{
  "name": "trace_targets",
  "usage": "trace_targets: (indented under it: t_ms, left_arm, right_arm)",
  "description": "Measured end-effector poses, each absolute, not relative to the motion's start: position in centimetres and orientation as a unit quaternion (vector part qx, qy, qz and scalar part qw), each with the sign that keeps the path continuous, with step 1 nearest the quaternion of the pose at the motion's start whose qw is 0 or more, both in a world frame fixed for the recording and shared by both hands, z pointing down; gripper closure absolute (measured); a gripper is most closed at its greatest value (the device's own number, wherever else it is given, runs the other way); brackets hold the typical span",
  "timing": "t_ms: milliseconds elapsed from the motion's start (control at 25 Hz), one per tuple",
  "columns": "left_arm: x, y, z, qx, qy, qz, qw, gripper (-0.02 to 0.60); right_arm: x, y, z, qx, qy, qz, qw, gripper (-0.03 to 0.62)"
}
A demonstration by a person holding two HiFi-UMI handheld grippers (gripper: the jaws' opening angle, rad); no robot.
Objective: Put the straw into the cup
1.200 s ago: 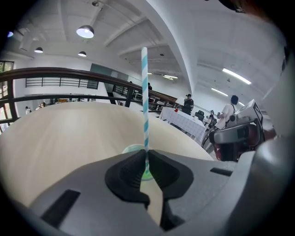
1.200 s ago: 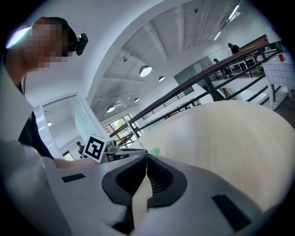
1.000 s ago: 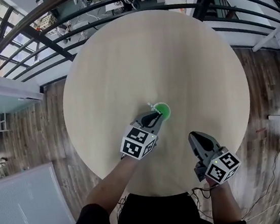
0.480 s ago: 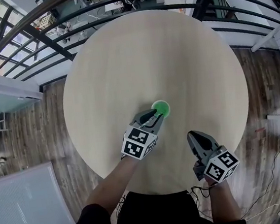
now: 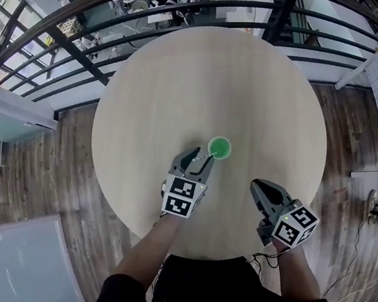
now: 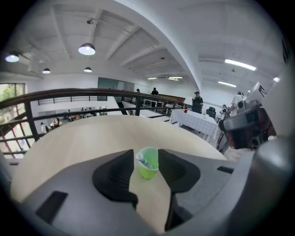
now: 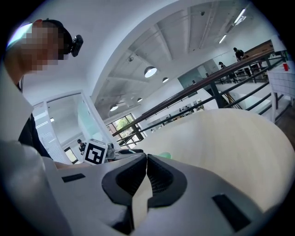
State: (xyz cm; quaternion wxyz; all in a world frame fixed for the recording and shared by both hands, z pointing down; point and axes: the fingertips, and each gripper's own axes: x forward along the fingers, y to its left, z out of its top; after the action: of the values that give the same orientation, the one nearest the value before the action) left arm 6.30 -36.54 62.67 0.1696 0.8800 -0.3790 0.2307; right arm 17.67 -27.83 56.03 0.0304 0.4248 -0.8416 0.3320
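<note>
A small green cup (image 5: 219,148) stands upright on the round pale wooden table (image 5: 200,76). A white straw with a printed pattern (image 6: 143,160) leans inside the cup (image 6: 149,164) against its left rim. My left gripper (image 5: 199,156) hovers just short of the cup on the near left. Its jaws are opening, and nothing is between the pads (image 6: 120,171); the cup shows beyond the gap. My right gripper (image 5: 262,190) hangs over the table's near right edge, shut and empty (image 7: 146,159). A sliver of the cup (image 7: 164,156) shows past its jaws.
A dark metal railing (image 5: 157,13) curves round the far side of the table, with a lower floor beyond it. Wood flooring (image 5: 74,169) surrounds the table. The person's arms (image 5: 152,241) come in from the near edge.
The left gripper has let go of the straw, drawn back a little from the cup and risen, with its jaws spread. The straw stays in the cup. The right gripper has hardly shifted.
</note>
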Motion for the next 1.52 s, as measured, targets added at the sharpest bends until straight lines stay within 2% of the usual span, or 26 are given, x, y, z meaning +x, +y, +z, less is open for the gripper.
trace_targets:
  t_ms: [120, 480, 1000, 1360, 1520]
  left_arm:
    - [4.8, -35.7, 60.9, 0.879, -0.394, 0.235, 0.131, 0.420]
    - [1.2, -32.0, 54.6, 0.891, -0.404, 0.186, 0.091, 0.420]
    - [-0.8, -25.6, 47.6, 0.916, -0.376, 0.099, 0.101, 0.431]
    - [1.5, -19.1, 43.7, 0.907, -0.404, 0.084, 0.086, 0.543]
    - [1.8, -16.8, 42.7, 0.898, -0.424, 0.082, 0.084, 0.563]
  right_arm:
    - [17.2, -27.1, 54.5, 0.425, -0.845, 0.322, 0.035, 0.571]
    - [14.3, -24.8, 50.4, 0.425, -0.855, 0.294, 0.035, 0.571]
    - [12.8, -20.4, 46.6, 0.433, -0.862, 0.262, 0.015, 0.571]
    - [15.8, -15.8, 42.1, 0.398, -0.890, 0.223, -0.006, 0.571]
    - [16.7, -14.6, 41.6, 0.384, -0.897, 0.216, -0.015, 0.571]
